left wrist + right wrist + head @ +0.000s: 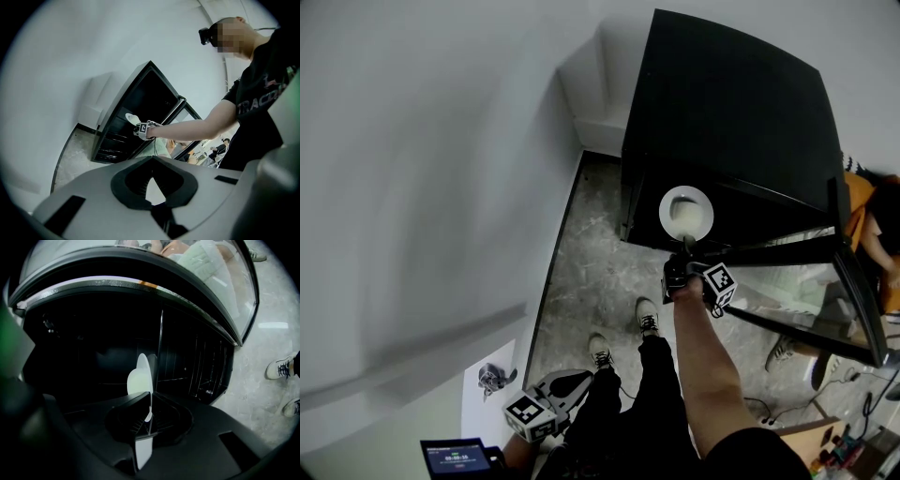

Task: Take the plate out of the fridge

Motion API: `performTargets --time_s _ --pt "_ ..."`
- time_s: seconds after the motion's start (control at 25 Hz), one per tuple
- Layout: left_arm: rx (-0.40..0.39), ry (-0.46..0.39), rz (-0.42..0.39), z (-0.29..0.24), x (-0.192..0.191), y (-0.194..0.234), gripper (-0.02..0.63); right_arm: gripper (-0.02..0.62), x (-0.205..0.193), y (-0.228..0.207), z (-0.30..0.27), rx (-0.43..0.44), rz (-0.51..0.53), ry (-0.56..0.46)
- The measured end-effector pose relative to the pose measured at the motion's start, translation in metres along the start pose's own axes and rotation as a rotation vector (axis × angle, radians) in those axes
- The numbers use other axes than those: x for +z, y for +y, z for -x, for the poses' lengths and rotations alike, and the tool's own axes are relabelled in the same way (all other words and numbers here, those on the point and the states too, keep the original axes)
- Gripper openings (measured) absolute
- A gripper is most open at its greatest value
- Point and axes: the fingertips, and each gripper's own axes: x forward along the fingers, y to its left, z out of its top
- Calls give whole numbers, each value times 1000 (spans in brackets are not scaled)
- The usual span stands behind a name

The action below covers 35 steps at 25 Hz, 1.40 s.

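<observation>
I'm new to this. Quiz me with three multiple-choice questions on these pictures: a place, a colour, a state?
1. Where is the plate?
A. on the floor
B. at the fridge's open front
C. on top of the fridge
2. The fridge's colour?
A. black
B. red
C. white
3. The left gripper is:
A. shut, empty
B. gripping the plate
C. wide open
Answers: 1 B, the right gripper holds its rim there; 2 A, dark all over; 3 A, jaws meet on nothing.
</observation>
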Motion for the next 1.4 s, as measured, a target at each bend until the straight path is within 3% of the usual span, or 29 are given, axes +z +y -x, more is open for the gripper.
performTargets --time_s 0.92,1.4 --pt "-30 1 -21 -9 6 -10 6 21 -5 -5 -3 50 38 67" --pt "-41 -11 -71 -1 4 -14 5 17 -14 14 53 102 119 141"
